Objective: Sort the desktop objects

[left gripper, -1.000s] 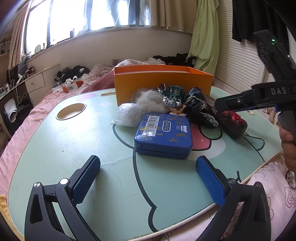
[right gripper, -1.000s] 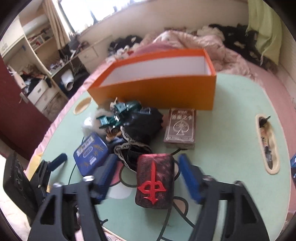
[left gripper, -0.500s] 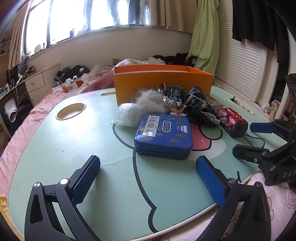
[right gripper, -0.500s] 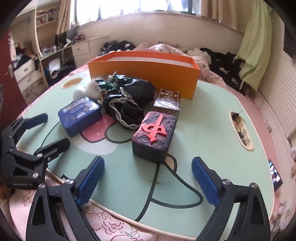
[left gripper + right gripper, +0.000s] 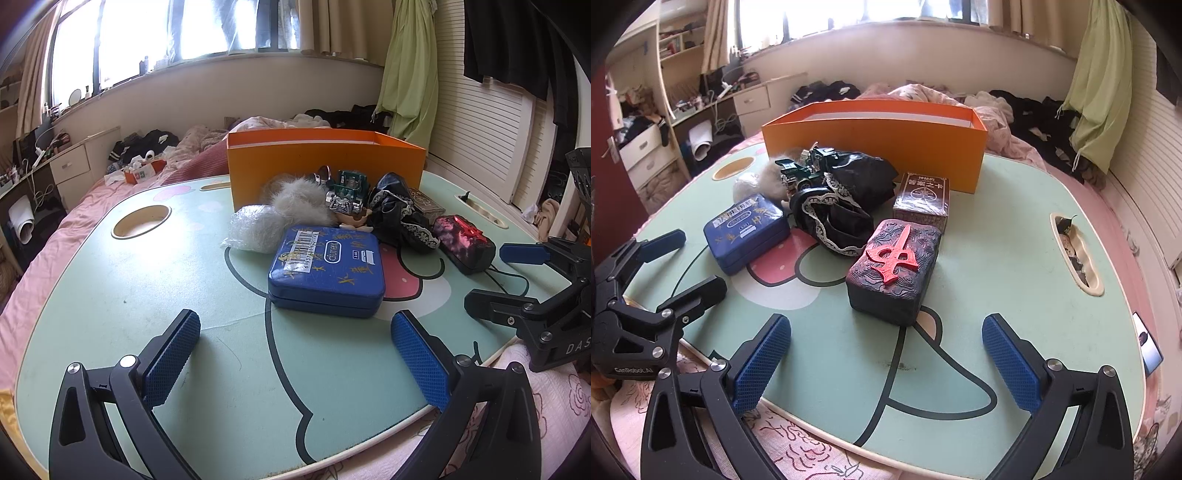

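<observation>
While both claws hover over the near edge of a mint-green cartoon table, the right gripper is still opening, its blue pads wide apart with nothing between them; a dark block with a red emblem lies just ahead. The left gripper is likewise spread and empty, facing a blue tin. Behind, a card box, black lace fabric and a toy car cluster before an orange box.

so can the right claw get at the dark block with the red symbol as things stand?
Probably yes. The right claw is opening, nothing between its jaws, and the block lies straight ahead on bare table. Only the black lace cloth crowds its far-left corner.
</observation>
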A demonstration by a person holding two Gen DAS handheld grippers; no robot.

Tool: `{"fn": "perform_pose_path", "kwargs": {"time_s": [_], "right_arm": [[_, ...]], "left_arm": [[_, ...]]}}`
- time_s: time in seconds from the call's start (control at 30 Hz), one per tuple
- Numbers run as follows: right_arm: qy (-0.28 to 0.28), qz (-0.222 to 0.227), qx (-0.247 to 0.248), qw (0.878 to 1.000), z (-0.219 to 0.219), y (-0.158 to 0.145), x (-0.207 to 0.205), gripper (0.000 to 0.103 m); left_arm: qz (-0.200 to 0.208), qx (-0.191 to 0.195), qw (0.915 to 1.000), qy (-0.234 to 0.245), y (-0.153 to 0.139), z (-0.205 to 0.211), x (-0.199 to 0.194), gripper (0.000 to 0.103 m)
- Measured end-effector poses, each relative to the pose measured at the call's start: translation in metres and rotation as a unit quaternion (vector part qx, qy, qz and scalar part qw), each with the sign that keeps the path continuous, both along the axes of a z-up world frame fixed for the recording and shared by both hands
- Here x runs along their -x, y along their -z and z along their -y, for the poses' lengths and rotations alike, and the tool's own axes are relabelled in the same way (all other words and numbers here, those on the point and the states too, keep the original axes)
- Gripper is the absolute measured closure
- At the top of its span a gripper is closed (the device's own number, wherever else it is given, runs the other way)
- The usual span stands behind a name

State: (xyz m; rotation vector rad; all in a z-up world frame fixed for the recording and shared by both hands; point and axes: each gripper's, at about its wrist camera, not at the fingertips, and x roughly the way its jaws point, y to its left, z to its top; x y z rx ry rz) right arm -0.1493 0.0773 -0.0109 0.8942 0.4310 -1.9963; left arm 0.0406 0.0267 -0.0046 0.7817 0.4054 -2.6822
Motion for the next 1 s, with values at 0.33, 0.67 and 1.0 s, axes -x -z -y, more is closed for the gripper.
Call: {"fn": "perform_pose_path", "kwargs": {"time_s": [0.33, 0.67, 1.0], "right_arm": [[-0.003, 0.008, -0.01, 1.0, 0.002, -0.006, 0.0, 0.0], [0.034, -0.019, 0.01, 0.999, 0.019, -0.077, 0.036, 0.0], [0.036, 0.009, -0.057, 0.998, 0.11, -0.1, 0.115, 0.0]], "left_arm": [[0.022, -0.009, 0.9997, 0.0, -0.002, 0.006, 0.004, 0.0], [-0.017, -0.012, 0.9992, -0.033, -0.079, 0.06, 0.013, 0.0], [0.09, -0.085, 0.9923, -0.005, -0.095, 0.119, 0.123, 0.0]]}}
